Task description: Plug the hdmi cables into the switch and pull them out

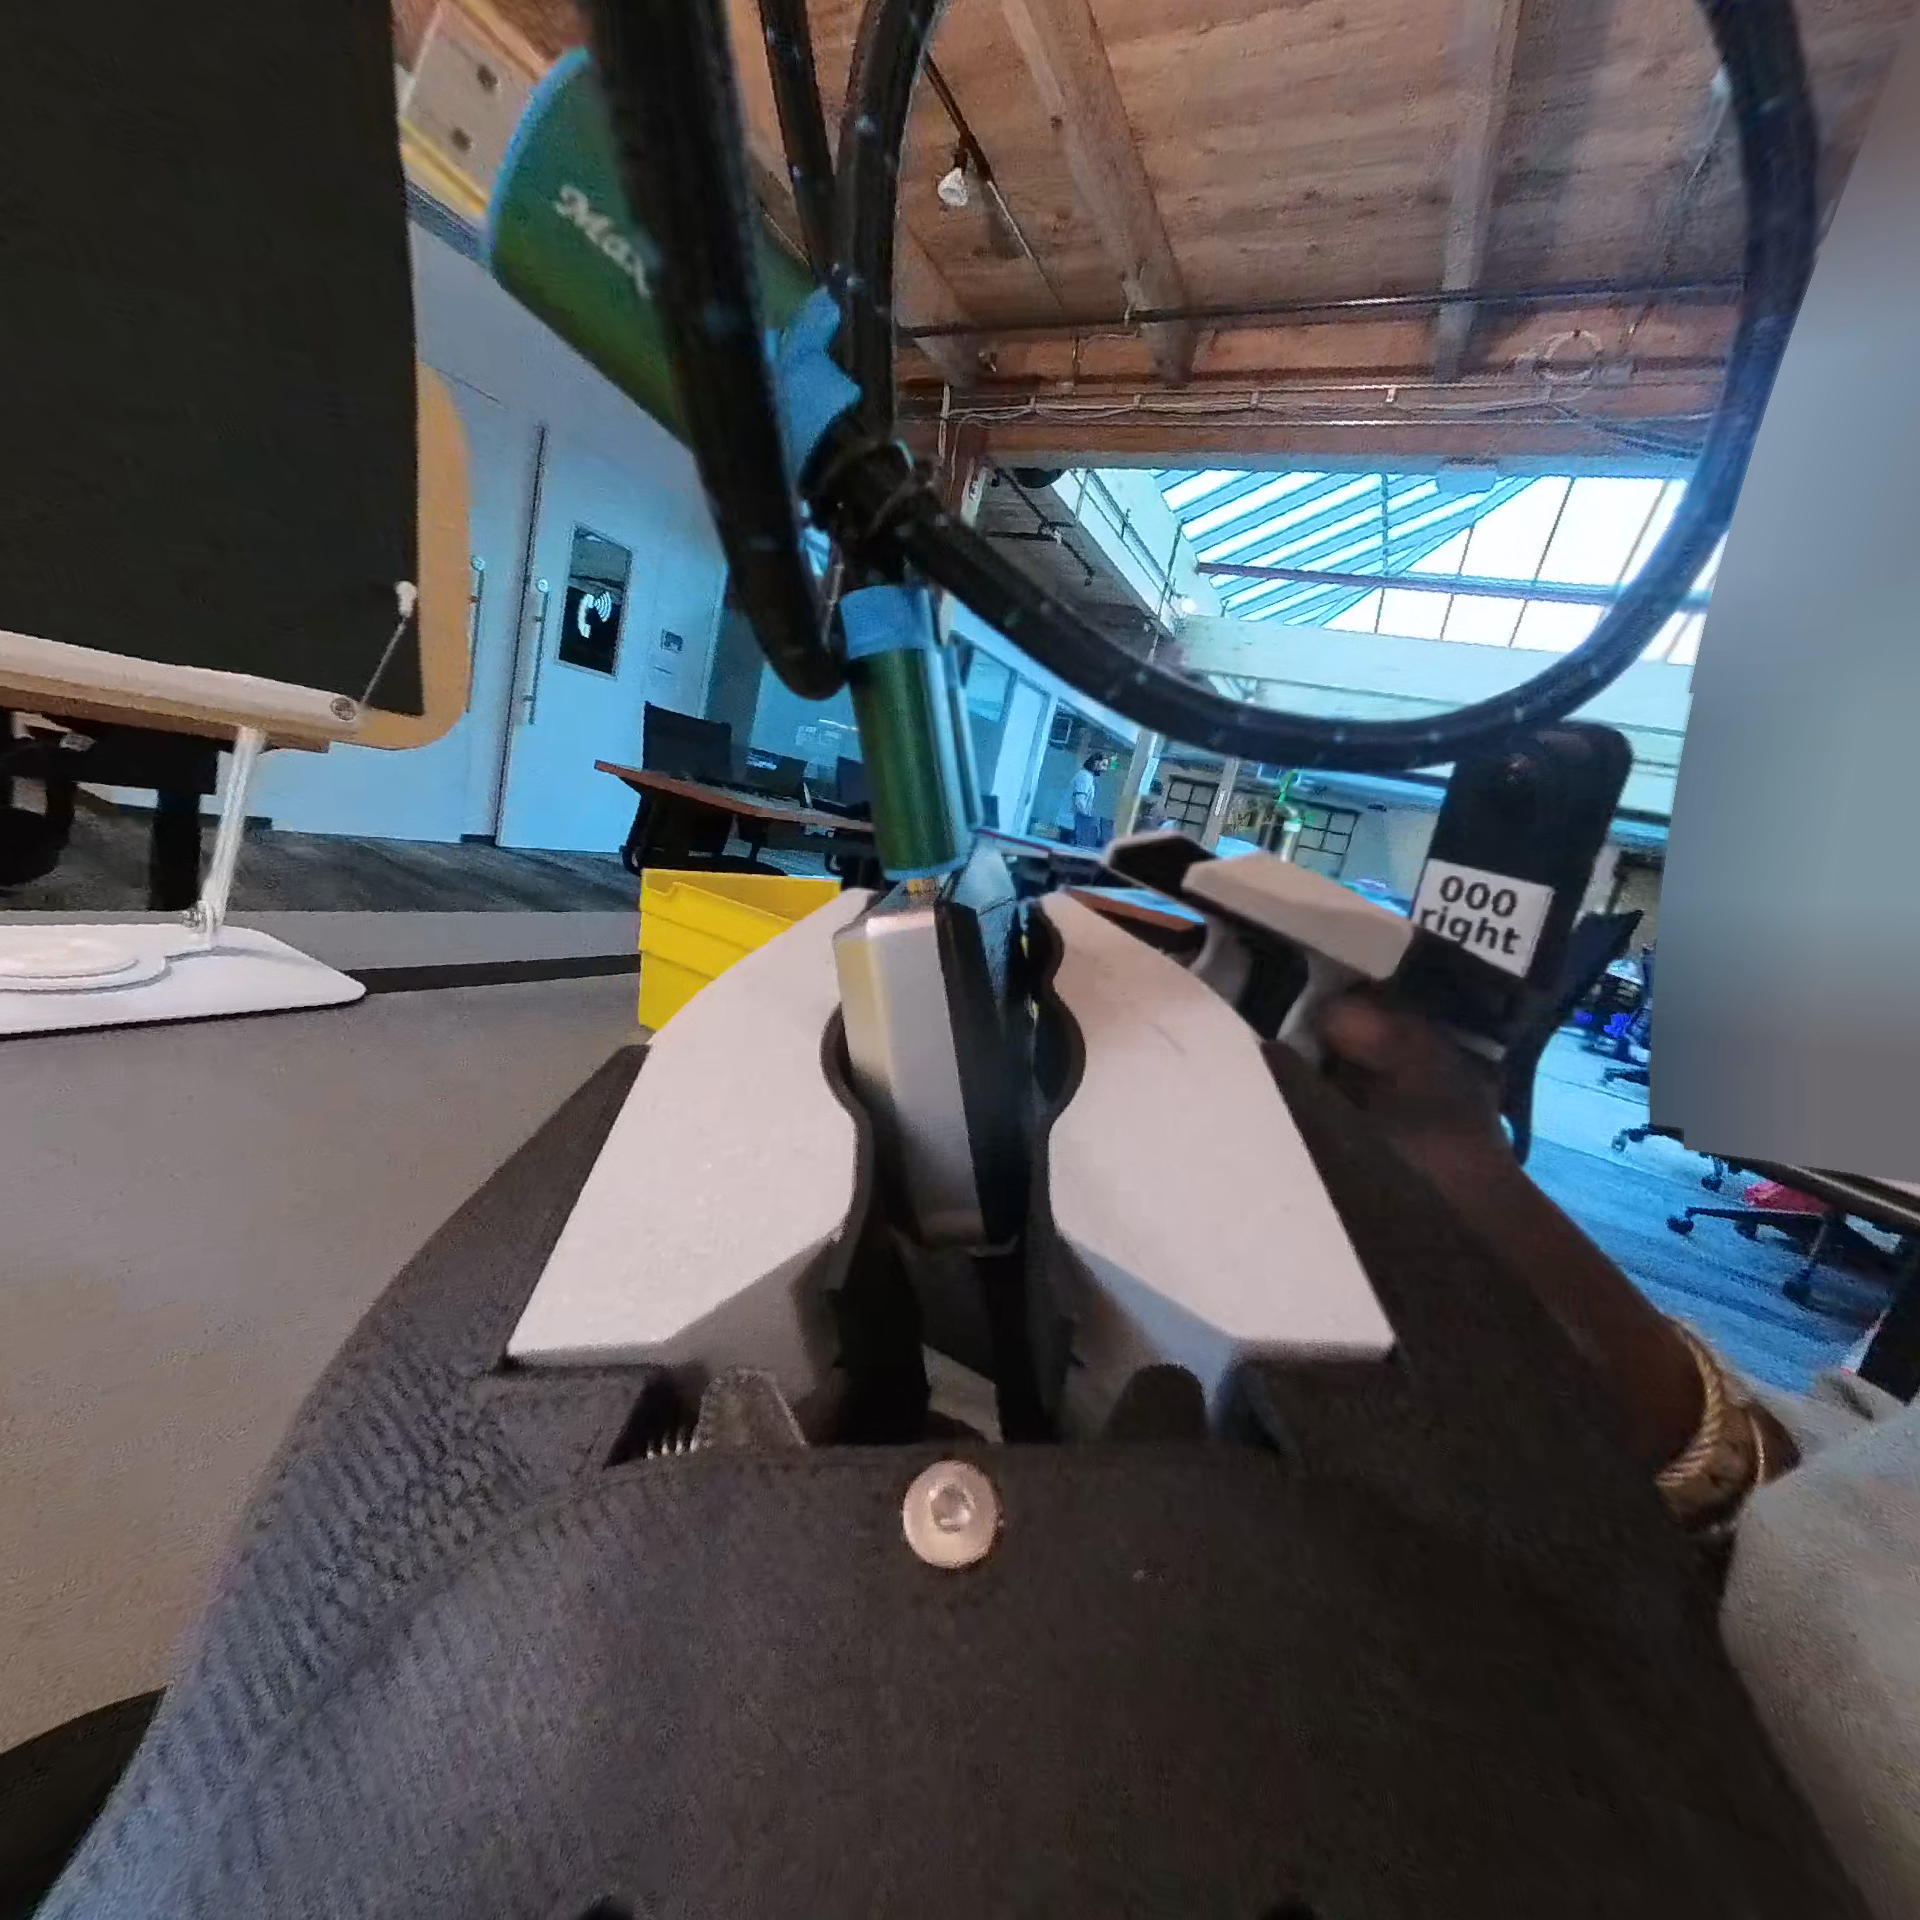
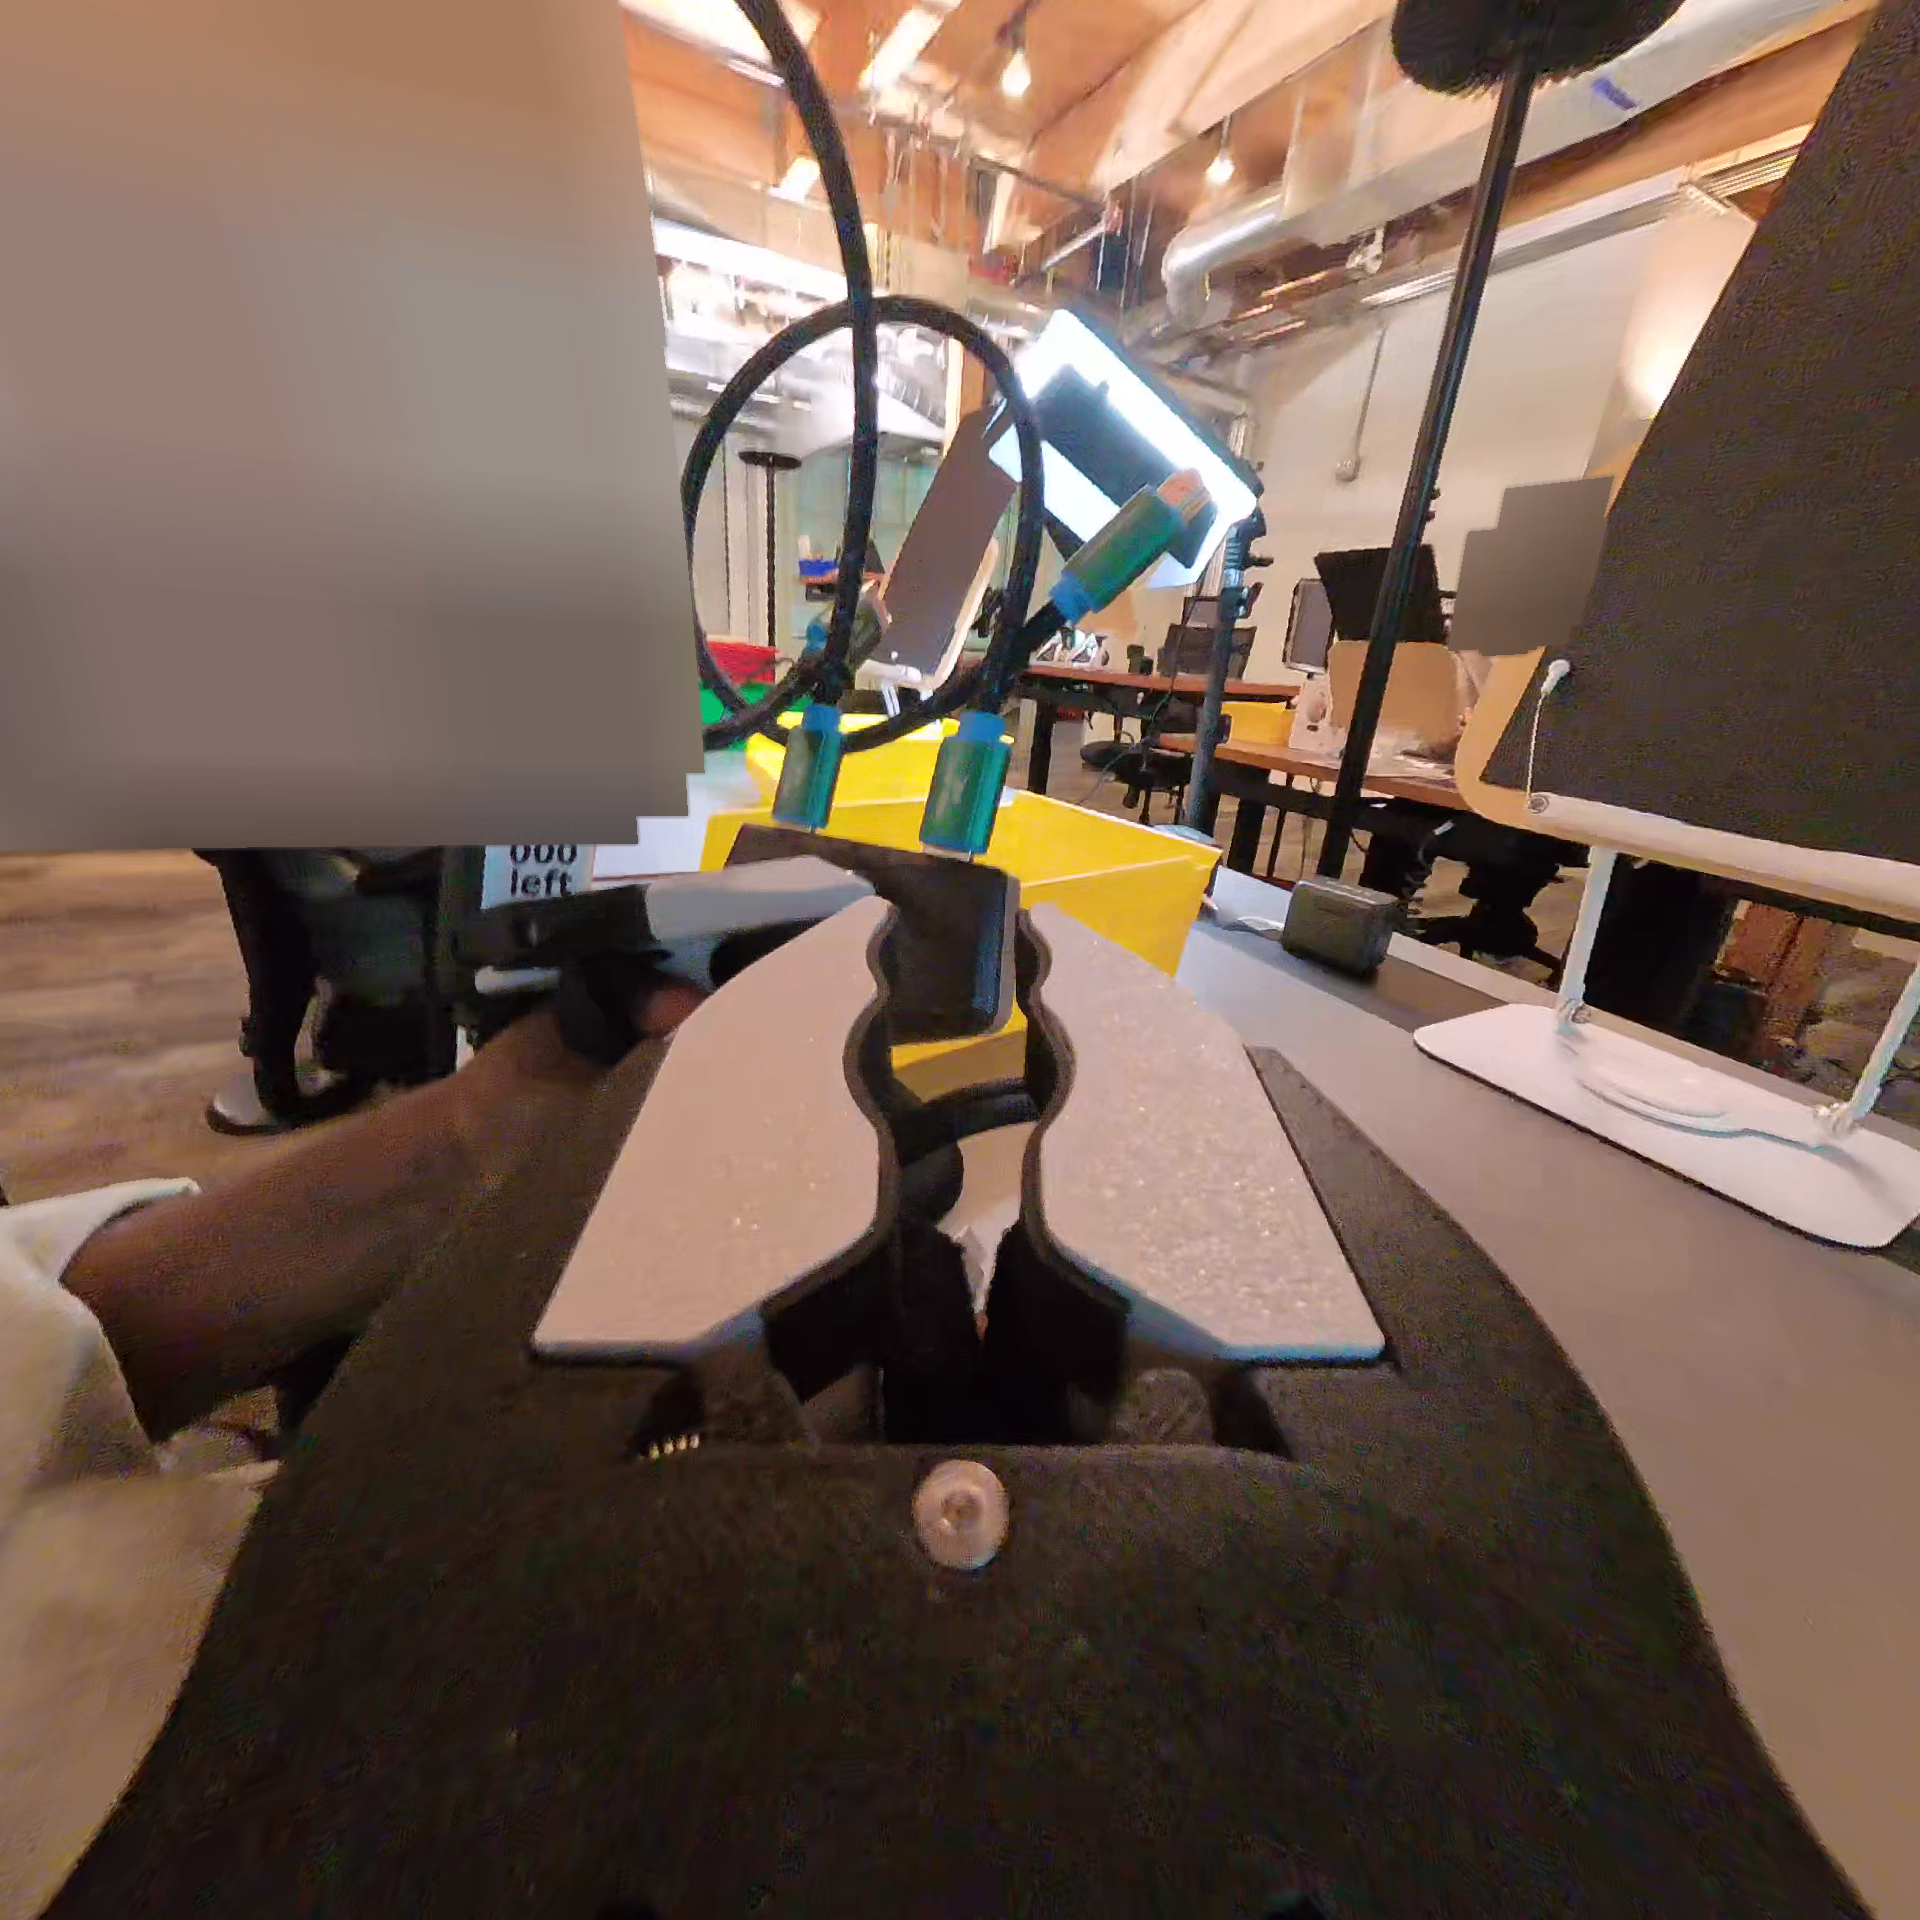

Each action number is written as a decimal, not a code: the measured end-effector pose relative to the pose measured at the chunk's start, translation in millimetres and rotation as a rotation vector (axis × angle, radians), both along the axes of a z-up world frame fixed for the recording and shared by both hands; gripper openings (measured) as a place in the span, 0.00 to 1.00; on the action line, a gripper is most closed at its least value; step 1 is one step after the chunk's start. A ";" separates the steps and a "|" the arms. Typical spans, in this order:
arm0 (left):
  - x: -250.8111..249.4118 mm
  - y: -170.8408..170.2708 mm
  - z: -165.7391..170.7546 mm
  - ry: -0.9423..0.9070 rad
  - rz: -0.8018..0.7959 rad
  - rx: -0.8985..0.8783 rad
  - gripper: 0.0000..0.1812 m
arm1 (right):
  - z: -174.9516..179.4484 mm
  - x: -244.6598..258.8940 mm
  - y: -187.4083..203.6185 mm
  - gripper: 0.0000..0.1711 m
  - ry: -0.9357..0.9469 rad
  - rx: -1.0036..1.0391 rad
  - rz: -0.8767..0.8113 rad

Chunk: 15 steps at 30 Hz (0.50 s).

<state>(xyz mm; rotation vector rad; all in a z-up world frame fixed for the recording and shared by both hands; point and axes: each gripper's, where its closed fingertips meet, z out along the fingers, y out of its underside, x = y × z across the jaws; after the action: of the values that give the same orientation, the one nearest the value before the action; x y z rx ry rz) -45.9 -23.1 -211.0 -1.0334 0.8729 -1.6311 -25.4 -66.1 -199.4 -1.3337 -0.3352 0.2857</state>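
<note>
i'm holding the switch [image 2: 951, 961] up off the grey table [image 2: 1558, 1403], both grippers clamped on it: left gripper [image 1: 951, 997] squeezing its edge, right gripper [image 2: 951, 966] pinching the body. two green plugs [image 2: 966, 795] are sitting in its top, black cables [image 2: 862, 416] looping overhead. yellow bin [image 2: 1101, 862] sitting behind, wood-beam ceiling [image 1: 1351, 208], desks further back.

Both wrist cameras sit low behind their own grey fingers, tilted up toward the wooden ceiling and facing each other across the small black-and-silver switch box [image 1: 940, 1049] [image 2: 951, 951] at frame centre, seen very close in both.
</note>
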 end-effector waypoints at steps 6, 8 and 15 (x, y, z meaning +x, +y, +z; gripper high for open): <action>11.5 -17.9 -6.6 0.075 0.062 0.123 0.14 | -1.0 -2.2 23.1 0.18 -0.005 -0.075 -0.026; 14.1 -22.7 -7.5 0.107 0.090 0.175 0.14 | -3.2 -4.4 30.8 0.16 -0.026 -0.097 -0.043; 32.4 -25.5 -29.2 0.260 0.178 0.295 0.13 | -8.7 6.8 30.1 0.12 -0.090 -0.035 -0.178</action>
<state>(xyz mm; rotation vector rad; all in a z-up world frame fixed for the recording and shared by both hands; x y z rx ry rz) -13.5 -48.5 -240.2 -1.0925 1.1223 -1.1941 -18.6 -36.0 -208.1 -1.4041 -0.2856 0.0836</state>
